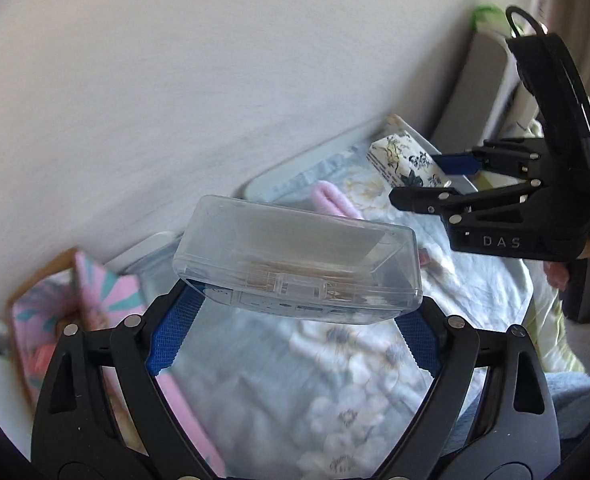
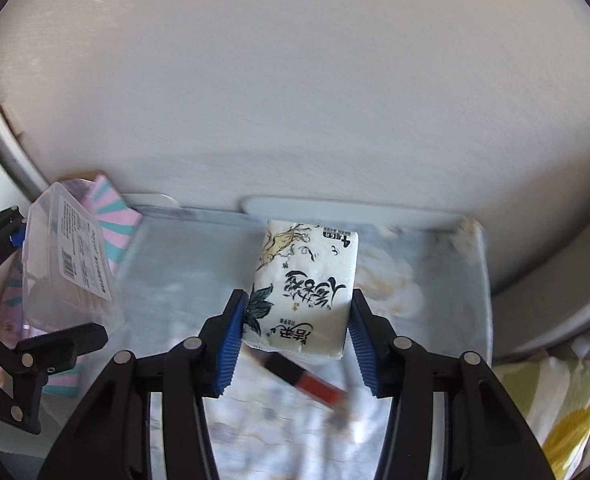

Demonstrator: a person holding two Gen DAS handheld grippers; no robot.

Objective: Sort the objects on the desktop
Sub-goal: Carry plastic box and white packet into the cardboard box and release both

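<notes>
Left gripper (image 1: pixel 295 312): its jaws stand wide and clamp a clear plastic box (image 1: pixel 295 258) by its two short ends, the blue pads (image 1: pixel 173 332) pressed against the sides.
Clear plastic box: held off the surface, long side across the left wrist view, latch facing the camera; thin pale sticks lie inside, perhaps cotton swabs, though the blur leaves that unsure. In the right wrist view its printed label with a barcode shows.
Right gripper (image 2: pixel 297 320): jaws about a third open and closed on a tissue pack (image 2: pixel 305 292), blue ribbed pads touching both long sides.
Tissue pack: white wrapper with black brush lettering, a yellow bird and dark leaves; raised above the surface, its far end pointing toward the wall (image 2: pixel 295 80).
Surface (image 1: pixel 255 380): covered by a pale blue floral cloth under a clear sheet, its far edge against the wall.
Red-and-black item (image 2: pixel 307 376): lies on the cloth directly below the tissue pack, motion-blurred.
Pink loop (image 1: pixel 329 200): rests on the cloth beyond the clear plastic box, near the wall.
Pink-and-teal striped packet (image 2: pixel 113 216): at the left edge of the surface, beside the wall.
Person's hand (image 1: pixel 555 272): grips the handle of the right gripper at the right of the left wrist view.
</notes>
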